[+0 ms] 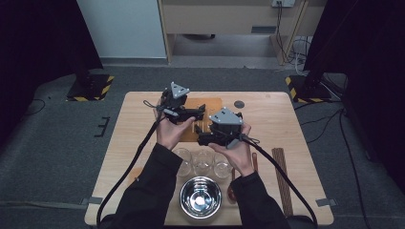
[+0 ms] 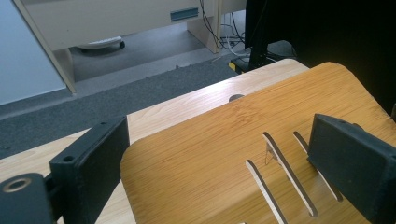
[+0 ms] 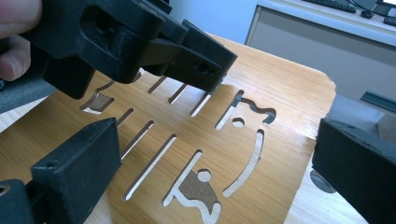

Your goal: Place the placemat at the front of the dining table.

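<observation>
The table point(image 1: 143, 143) has a bamboo board point(image 1: 212, 106) with cut slots lying flat toward 12 o'clock. Both claws hover over it, jaws spread wide with nothing between them: left gripper point(image 1: 201, 111) at roughly 11, right gripper point(image 1: 200, 135) just beside it (probably not touching the wood). The steel bowl point(image 1: 200, 196) and three glasses point(image 1: 203, 161) sit at 6.

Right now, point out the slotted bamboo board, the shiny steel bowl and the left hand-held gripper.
Slotted bamboo board point(image 2: 201, 154): left gripper view, bare top surface left of the slots.
Shiny steel bowl point(image 1: 200, 199): high view, inside of the bowl.
Left hand-held gripper point(image 1: 202, 110): high view, between its jaw tips over the board.
</observation>
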A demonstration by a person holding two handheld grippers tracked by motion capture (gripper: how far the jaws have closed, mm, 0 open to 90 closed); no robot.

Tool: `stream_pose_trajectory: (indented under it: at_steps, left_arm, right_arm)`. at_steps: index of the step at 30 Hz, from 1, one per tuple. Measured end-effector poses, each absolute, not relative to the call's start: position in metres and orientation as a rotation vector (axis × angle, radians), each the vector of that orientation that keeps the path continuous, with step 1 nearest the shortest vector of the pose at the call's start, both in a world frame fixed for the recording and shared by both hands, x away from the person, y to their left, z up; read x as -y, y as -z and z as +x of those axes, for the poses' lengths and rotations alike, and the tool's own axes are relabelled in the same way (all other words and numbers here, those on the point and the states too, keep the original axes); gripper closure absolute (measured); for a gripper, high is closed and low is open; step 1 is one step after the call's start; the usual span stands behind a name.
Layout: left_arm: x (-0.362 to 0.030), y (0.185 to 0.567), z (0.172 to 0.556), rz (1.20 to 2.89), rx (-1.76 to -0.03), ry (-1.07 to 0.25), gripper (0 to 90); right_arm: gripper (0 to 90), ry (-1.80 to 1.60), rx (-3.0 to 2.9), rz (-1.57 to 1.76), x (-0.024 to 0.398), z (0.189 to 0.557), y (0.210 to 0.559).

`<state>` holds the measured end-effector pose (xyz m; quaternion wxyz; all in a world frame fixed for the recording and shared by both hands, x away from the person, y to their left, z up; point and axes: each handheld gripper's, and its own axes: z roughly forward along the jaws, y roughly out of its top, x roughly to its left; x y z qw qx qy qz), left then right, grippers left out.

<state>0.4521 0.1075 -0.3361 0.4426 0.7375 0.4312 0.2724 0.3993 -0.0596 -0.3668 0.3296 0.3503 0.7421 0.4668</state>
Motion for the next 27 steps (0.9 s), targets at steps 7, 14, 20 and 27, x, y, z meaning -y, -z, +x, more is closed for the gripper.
stream_pose_trajectory:
  at_steps: [7, 14, 20, 27]
  left_arm:
    - [-0.102, 0.34, 0.464, 1.831, -1.074, -0.672, 5.9]
    - [-0.101, 0.345, 0.476, 1.834, -1.08, -0.663, 5.9]
    - [-0.102, 0.352, 0.485, 1.841, -1.087, -0.66, 5.9]
    - [-0.103, 0.362, 0.497, 1.844, -1.092, -0.657, 5.9]
  right_arm:
    - [1.6, -1.212, -1.946, 0.919, 0.064, 0.409, 0.369]
    - [1.6, -1.208, -1.949, 0.924, 0.066, 0.421, 0.374]
    - [1.6, -1.202, -1.956, 0.926, 0.063, 0.43, 0.381]
    - [1.6, -1.187, -1.961, 0.925, 0.062, 0.441, 0.389]
